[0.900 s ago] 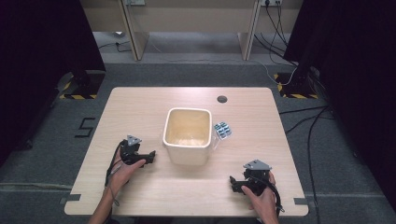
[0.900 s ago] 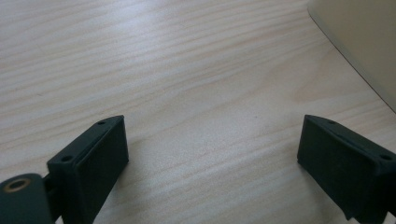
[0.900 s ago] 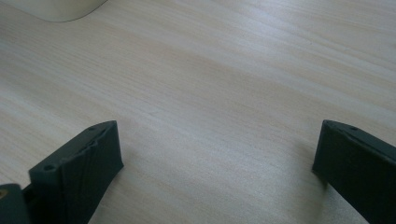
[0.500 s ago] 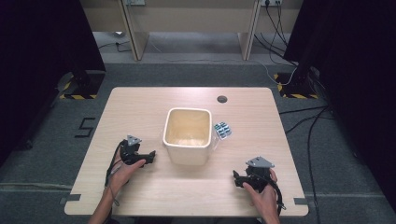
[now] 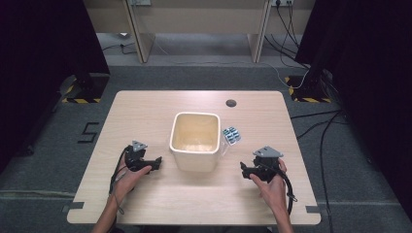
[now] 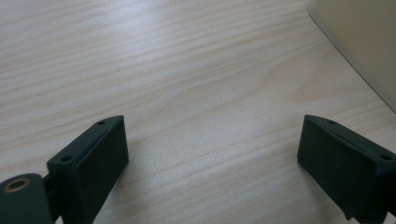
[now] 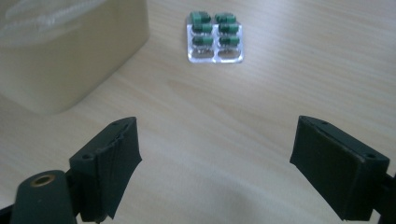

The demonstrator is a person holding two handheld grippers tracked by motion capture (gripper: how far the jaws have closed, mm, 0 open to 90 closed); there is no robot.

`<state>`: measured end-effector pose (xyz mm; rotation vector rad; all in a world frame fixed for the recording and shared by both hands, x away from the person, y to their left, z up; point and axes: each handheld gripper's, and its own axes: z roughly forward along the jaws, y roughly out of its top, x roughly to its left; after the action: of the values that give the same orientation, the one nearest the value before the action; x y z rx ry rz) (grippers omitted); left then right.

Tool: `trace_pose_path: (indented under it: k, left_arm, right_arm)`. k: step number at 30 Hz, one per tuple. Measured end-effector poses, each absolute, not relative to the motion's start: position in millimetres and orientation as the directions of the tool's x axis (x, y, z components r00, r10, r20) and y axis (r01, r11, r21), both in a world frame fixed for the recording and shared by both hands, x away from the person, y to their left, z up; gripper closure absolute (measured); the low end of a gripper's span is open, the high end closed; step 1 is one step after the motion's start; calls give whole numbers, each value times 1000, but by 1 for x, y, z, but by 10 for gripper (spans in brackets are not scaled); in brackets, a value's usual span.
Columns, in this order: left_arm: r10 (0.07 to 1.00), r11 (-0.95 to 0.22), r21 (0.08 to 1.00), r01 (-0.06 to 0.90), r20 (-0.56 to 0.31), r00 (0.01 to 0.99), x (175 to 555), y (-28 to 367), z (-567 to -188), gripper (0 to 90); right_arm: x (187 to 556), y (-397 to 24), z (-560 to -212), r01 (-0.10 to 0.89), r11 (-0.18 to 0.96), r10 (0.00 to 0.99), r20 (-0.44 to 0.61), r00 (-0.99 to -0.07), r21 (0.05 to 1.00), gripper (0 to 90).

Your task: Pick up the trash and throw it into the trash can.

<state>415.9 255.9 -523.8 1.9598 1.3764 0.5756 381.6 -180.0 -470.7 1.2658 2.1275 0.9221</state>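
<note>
Table [image 5: 145,116] first: lots of bare wood, so the likely trouble is small stuff. Cream bin [image 5: 195,141] sits mid-table; its wall crowds the blister pack [image 5: 231,135] just beside it, so a reach from the right gripper [image 5: 245,169] could bump the bin or skid the flat pack along instead of lifting it. Both claws are spread wide and empty, left gripper [image 5: 158,161] parked near the bin's other side. Hard to tell whether the bin has anything inside or how many pill pockets are emptied.
</note>
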Motion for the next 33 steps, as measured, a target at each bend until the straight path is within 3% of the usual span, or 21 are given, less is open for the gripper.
trace_pose_path:
  k: [9, 33]
  left_arm:
    - [937, -222, 732, 644, -21, 347, 416, 256, -524, 78]
    - [937, -222, 732, 644, -22, 348, 416, 256, -524, 78]
  right_arm:
    - [424, -166, -461, 546, 342, 878, -53, -475, 765, 154]
    - [502, -138, -472, 586, 347, 871, -20, -491, 732, 161]
